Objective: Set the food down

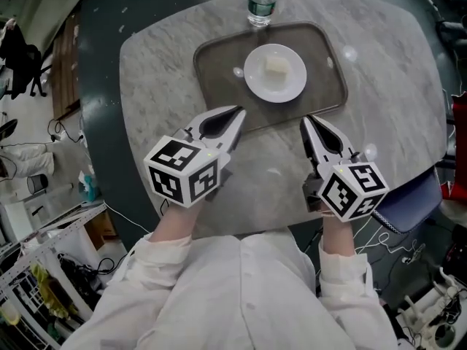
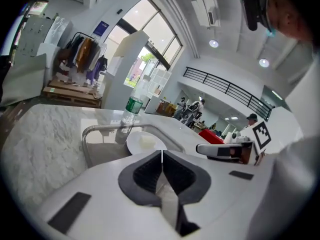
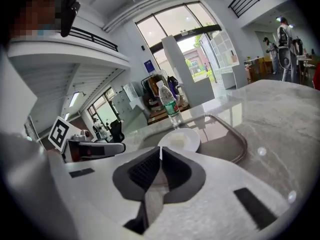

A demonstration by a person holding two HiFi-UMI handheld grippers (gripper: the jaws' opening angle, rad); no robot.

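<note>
Your tray [image 1: 219, 68] rests flat on the table [image 1: 153, 64] at 12 o'clock, food [image 1: 275, 67] on its plate [image 1: 292, 86]. The left gripper [image 1: 238, 112] and right gripper [image 1: 306, 121] have jaws closed together, empty, near the tray's 6 o'clock rim. Treat the set-down as complete.

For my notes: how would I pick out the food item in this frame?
The marble table bears a grey rounded tray, with a green-labelled water bottle at its far edge. One round white plate lies in the tray; the food is the small pale block at its middle, the only item on it.
</note>
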